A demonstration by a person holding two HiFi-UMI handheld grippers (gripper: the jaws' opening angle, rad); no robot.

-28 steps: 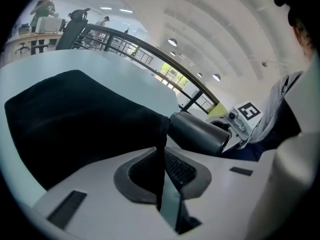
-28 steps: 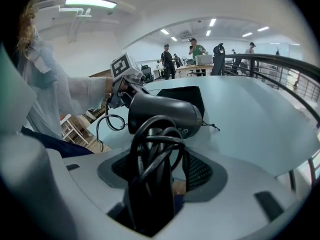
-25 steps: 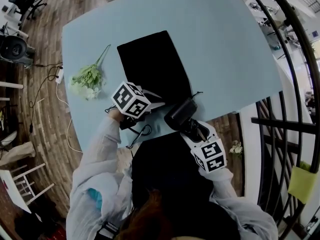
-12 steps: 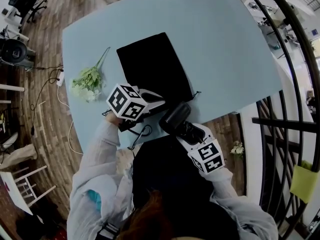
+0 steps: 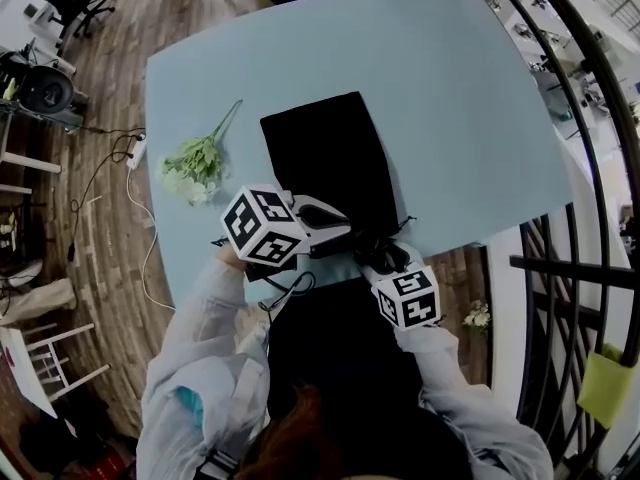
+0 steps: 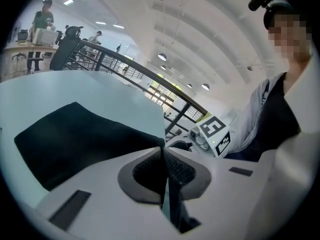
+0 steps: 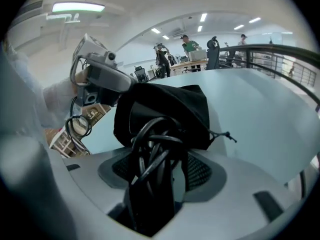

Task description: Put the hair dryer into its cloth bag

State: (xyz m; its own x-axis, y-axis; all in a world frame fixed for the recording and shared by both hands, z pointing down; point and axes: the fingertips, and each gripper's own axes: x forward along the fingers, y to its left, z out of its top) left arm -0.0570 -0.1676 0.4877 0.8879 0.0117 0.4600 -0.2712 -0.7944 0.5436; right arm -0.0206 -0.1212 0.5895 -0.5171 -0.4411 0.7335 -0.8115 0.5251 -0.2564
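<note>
The black cloth bag (image 5: 325, 158) lies flat on the light blue table (image 5: 470, 118), its mouth toward me. My left gripper (image 5: 340, 236) is shut on the mouth's edge (image 6: 159, 143) and holds it lifted; its jaws have just been closing with the cloth between them. My right gripper (image 5: 380, 260) is shut on the black hair dryer (image 7: 150, 204), whose coiled cord (image 7: 155, 139) sticks up between the jaws. The dryer's front sits right at the raised bag opening (image 7: 165, 109). In the head view the dryer (image 5: 372, 248) is mostly hidden between the two grippers.
A bunch of white and green flowers (image 5: 195, 163) lies on the table left of the bag. The bag's drawstring (image 7: 227, 134) trails to the right. A dark railing (image 5: 560, 268) runs beyond the table's right side. A cord loop (image 5: 285, 290) hangs below my left hand.
My right gripper has carried the hair dryer left, up to the bag's mouth. My left gripper has risen, lifting the bag's edge.
</note>
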